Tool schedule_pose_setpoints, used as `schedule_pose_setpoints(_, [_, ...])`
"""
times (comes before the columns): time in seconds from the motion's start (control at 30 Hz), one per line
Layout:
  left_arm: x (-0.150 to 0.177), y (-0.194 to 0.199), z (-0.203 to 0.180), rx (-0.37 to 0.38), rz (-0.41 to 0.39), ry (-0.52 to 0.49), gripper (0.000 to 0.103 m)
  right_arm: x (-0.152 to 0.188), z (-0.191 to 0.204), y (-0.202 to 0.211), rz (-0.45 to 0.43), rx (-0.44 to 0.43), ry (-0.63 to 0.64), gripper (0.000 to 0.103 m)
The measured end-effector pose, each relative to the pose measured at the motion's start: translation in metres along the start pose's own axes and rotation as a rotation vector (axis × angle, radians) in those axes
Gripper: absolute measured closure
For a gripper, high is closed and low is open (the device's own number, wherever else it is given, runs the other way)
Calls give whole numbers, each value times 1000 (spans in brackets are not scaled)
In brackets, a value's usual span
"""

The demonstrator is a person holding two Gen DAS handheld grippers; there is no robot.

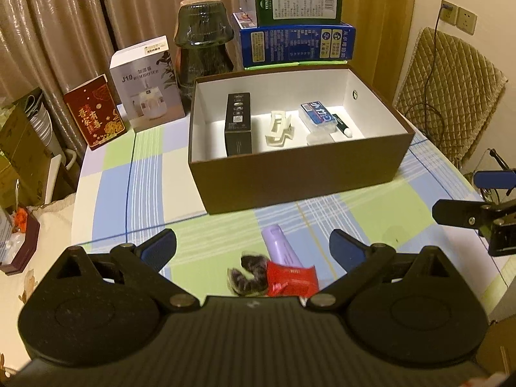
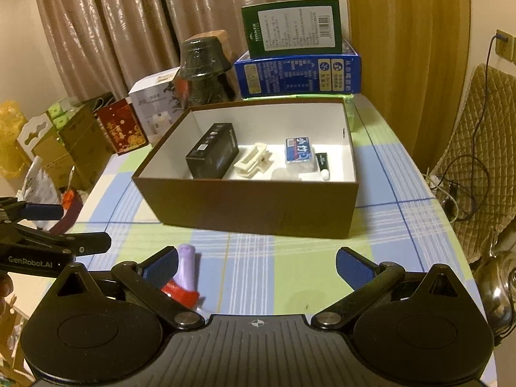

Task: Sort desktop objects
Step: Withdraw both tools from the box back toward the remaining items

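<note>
Brown box (image 1: pixel 290 174) on worktop (image 1: pixel 145 200): holds black carton (image 1: pixel 238 124), cream clip (image 1: pixel 280 128), blue packet (image 1: pixel 317 115), small tube (image 1: pixel 342 124). Unsorted, near the box's front: purple tube (image 1: pixel 281 247), red sachet (image 1: pixel 291 278), dark furry item (image 1: pixel 246 274). Left gripper (image 1: pixel 253 246) and right gripper (image 2: pixel 256 264): wide, empty.

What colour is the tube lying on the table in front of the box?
Light purple. The tube shows best in the left wrist view.

Your left gripper (image 1: pixel 253 246) hangs level with its jaws spread wide; your right gripper (image 2: pixel 256 266), at its 3 o'clock, is equally agape.
</note>
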State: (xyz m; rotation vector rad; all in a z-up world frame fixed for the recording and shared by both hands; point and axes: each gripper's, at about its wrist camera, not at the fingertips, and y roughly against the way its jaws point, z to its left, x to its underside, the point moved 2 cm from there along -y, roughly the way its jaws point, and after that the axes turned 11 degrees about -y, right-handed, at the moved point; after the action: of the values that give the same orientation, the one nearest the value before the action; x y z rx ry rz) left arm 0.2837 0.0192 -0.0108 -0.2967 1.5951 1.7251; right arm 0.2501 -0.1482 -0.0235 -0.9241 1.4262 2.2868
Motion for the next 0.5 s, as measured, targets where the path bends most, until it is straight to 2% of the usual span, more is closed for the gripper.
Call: schedule_pose_setpoints(0.5, [39, 21, -28, -17, 46, -7, 3, 42, 1, 18, 45, -9, 39, 2])
